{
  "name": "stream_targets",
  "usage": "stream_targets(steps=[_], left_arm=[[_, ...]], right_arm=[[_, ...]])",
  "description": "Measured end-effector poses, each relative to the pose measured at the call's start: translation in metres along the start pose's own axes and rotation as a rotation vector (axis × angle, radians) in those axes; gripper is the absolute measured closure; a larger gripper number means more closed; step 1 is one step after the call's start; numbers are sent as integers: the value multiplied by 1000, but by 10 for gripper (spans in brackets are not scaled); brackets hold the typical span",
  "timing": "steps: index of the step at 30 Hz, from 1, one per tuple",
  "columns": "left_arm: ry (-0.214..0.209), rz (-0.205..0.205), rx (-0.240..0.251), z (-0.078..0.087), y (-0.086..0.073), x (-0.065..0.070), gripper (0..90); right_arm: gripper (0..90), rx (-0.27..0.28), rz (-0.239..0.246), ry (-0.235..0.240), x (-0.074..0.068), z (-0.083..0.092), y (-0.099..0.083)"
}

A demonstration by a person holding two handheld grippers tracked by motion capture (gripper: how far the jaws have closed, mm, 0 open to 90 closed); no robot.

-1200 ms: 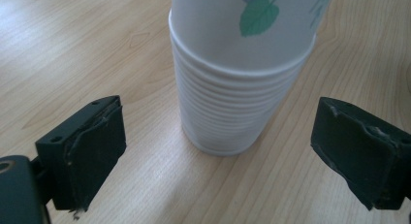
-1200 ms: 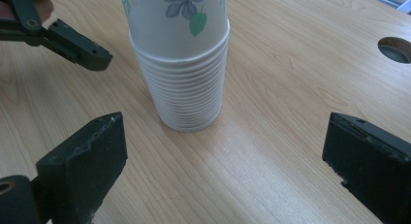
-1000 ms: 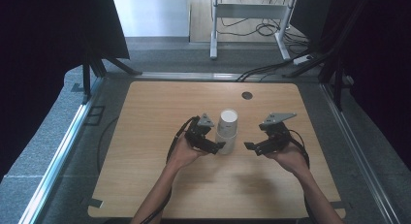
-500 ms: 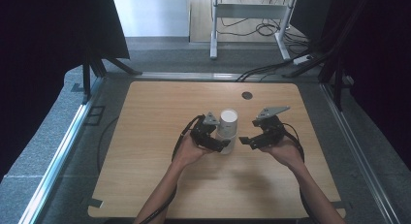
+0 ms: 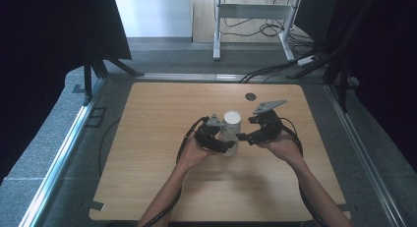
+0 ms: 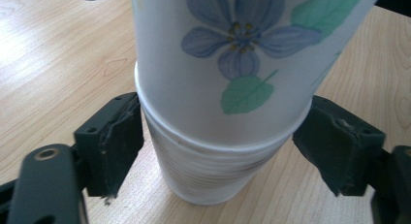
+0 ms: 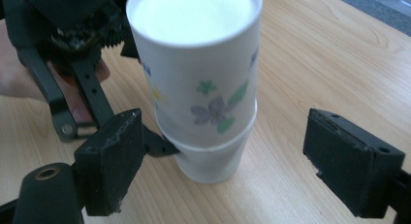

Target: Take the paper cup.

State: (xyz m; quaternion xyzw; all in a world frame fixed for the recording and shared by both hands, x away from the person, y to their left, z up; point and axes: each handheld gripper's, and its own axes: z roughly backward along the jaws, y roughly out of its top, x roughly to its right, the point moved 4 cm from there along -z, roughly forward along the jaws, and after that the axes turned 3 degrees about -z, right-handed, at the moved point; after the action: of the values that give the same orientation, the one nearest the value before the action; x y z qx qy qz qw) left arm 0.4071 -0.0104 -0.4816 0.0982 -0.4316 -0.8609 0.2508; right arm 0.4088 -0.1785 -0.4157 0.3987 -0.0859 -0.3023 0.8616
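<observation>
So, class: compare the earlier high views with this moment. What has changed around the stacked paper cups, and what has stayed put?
The right gripper moved in leftward to the stacked paper cups; its jaws have been closing but stand clear. The left gripper closed onto the lower cup. The cups stayed upright in place on the table.

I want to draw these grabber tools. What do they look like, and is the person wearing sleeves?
The left gripper and right gripper are black, each with two blocky jaws whose dark pads look worn and ragged at the edges. A black cable trails from each. The right one carries a grey three-cornered plate. No sleeves show on the forearms.
</observation>
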Motion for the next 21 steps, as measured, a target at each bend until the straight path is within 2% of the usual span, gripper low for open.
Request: stream_targets(steps=[15, 21], left_arm=[[8, -3, -1, 1, -1, 1, 213], [11, -11, -7, 1, -1, 1, 216]], right_arm=[[198, 5, 29, 29, -7, -7, 33], [254, -3, 27, 45, -9, -11, 43]])
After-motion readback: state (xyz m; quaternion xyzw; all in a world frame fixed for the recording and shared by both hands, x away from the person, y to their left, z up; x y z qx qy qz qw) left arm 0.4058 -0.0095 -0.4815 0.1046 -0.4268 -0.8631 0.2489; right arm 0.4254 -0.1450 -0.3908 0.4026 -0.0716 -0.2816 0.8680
